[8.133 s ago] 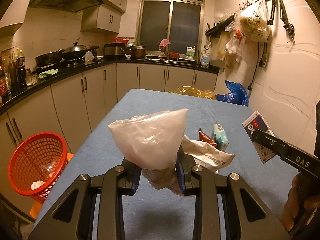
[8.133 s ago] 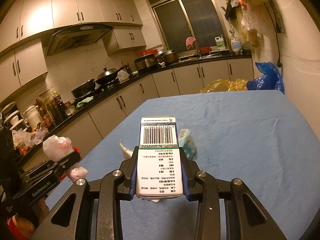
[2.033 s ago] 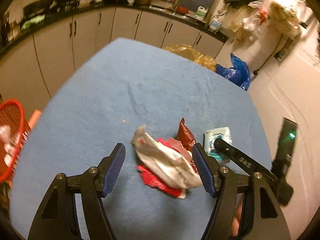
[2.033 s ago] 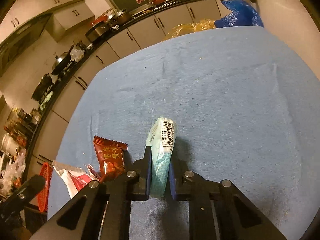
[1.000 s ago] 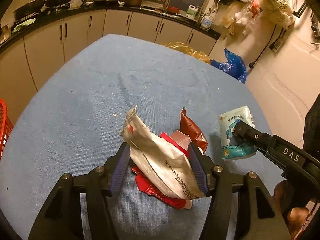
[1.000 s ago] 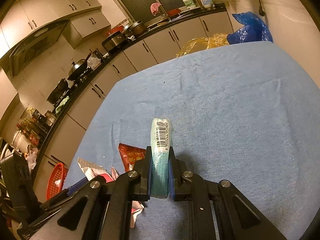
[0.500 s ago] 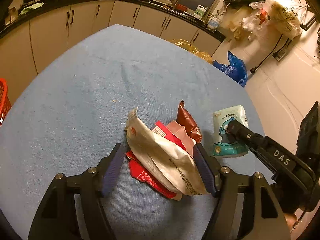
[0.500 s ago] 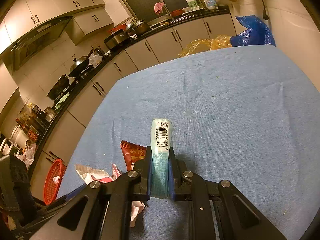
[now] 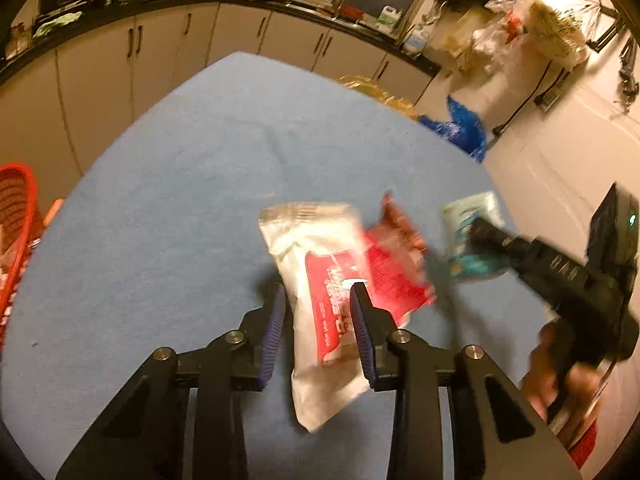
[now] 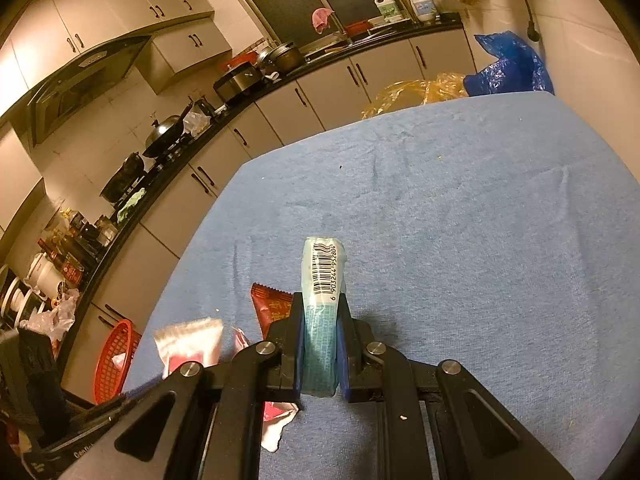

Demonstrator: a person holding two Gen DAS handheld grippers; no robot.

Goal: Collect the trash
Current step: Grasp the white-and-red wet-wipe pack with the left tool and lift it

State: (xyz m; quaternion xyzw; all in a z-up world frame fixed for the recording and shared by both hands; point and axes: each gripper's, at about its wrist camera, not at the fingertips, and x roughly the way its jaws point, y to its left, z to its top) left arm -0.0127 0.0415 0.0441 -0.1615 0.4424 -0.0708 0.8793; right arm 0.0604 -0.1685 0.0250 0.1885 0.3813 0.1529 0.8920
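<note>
My left gripper [image 9: 319, 304] is shut on a white and red snack wrapper [image 9: 320, 280] and holds it above the blue table [image 9: 160, 220]; the wrapper also shows in the right wrist view [image 10: 188, 344]. A dark red sachet [image 9: 396, 220] lies just beyond it and shows again in the right wrist view [image 10: 272, 306]. My right gripper [image 10: 320, 320] is shut on a teal tissue pack [image 10: 322, 280], held edge-up over the table. That pack [image 9: 472, 236] sits right of the wrappers in the left wrist view.
A red basket [image 9: 14, 216] stands off the table's left edge, seen also in the right wrist view [image 10: 112, 360]. Kitchen cabinets and counter [image 9: 160, 40] run along the left and far side. Yellow [image 10: 412, 96] and blue bags [image 10: 508, 68] lie beyond the far edge.
My left gripper has closed on the white and red wrapper and lifted it off the pile. The right gripper still holds the tissue pack, barely moved.
</note>
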